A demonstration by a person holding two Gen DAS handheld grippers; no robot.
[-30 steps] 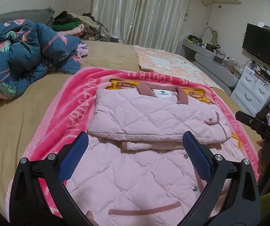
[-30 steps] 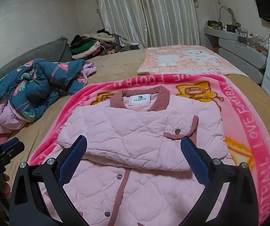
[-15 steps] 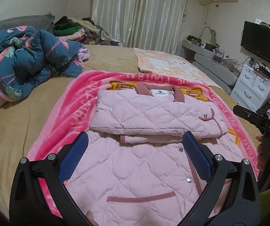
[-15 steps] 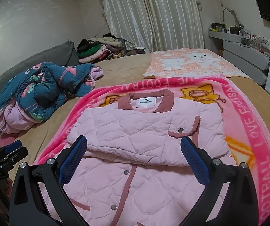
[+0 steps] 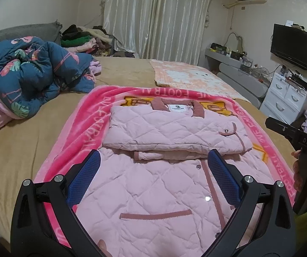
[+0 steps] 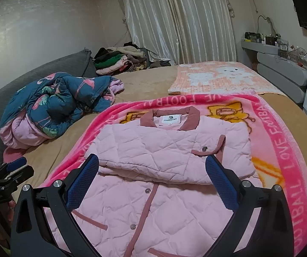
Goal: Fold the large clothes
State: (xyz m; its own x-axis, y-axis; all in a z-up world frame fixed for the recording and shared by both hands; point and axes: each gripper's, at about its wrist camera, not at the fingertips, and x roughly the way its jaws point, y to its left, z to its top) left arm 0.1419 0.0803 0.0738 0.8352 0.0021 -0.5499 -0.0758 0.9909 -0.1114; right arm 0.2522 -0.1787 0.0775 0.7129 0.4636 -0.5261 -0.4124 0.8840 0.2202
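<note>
1. Two grippers hovered over the near half of the pink jacket (image 5: pixel 159 184), which lay front-up on a bright pink blanket (image 5: pixel 76 137) spread across the bed (image 5: pixel 18 156).
2. Both sleeves lay folded across the chest, making a thick band below the collar (image 6: pixel 170 117); the hem half toward the camera was flat and unfolded.
3. The left gripper (image 5: pixel 153 177) stood wide, its blue pads well apart and holding nothing.
4. The right gripper (image 6: pixel 152 180) was equally wide and empty, above the snap placket.
5. By my reading, the step in hand was the bottom fold: lifting the hem up to meet the collar.
6. To do it well, each gripper should pinch one hem corner, left and right, catching both front and back layers, since quilted padding tends to slip apart.
7. The corners should rise together and travel level, so the fold line falls straight across, just below the sleeve band.
8. The hem edge itself was out of view beneath the grippers, so its exact lie could not be told.
9. Dragging the blanket along would spoil the fold; only jacket cloth should be pinched.
</note>
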